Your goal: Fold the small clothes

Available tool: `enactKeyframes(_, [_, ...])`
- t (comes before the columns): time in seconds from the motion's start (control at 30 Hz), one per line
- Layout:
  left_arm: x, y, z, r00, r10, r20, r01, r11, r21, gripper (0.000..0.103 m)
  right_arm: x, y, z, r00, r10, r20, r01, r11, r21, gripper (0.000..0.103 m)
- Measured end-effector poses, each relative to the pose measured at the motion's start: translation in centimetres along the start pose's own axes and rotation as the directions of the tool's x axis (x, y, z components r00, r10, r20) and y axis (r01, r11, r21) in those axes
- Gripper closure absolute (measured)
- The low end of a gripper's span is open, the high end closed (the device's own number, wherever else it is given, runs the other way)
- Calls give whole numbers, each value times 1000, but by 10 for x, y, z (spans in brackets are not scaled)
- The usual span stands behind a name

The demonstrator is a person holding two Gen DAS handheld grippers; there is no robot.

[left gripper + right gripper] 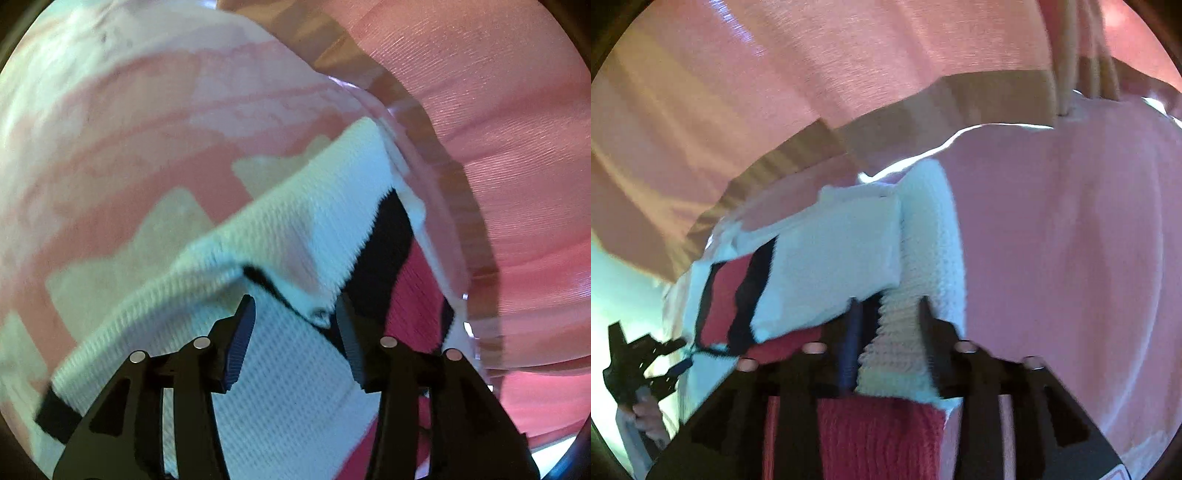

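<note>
Garment: a small knitted piece, mostly white, with black bands and a red panel; it lies on the table, partly folded, one white flap laid over the rest.
Garment in right view: the same knit, its ribbed white edge running down toward the camera, the red part lowest in the picture.
Landmark: the table surface, pale with pink and cream marbled patches; the garment sits on it close to its far edge.
Table edge: a brownish rim curves just beyond the garment.
Beyond the edge: a pink ribbed surface fills the space past the table; what it is cannot be told.
Containers: no bin, basket or box can be made out in either view, so nothing can be said of contents.
Left gripper: its jaws stand apart over the garment, a small raised fold of white knit lies between the fingers, and the pads do not press on it.
Left gripper in right view: seen small at the garment's left corner, held by a hand.
Right gripper: jaws partly apart, the ribbed white edge lies between them; blur hides whether the pads press on it.
Picture quality: the right view is smeared.
</note>
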State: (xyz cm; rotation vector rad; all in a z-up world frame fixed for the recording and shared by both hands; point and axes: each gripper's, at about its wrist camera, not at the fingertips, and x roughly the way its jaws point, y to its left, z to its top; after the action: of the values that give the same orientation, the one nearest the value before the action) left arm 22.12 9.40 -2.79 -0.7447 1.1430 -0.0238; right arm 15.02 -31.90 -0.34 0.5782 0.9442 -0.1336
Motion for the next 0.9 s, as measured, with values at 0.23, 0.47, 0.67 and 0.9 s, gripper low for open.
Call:
enactKeyframes(0.23, [7,-8,-3,998,-69,-2,69,996,-50,60,20,7,10,995,95,-20,-95,995,-4,55])
enactKeyframes(0.47, [18,-10,14,997,-57,49,59,996,-61,94,48,18,20,987,159,-9,-159,986,-44,93])
enactKeyframes(0.67, [-19,-27,31,973,-11,230,-9,996,85,95,-26,51,26,955,256,148,-233,960,-153,94])
enactKeyframes(0.9, [12,-12,29,986,88,140,-100,992,75,95,32,17,-19,998,61,-20,-63,991,-116,94])
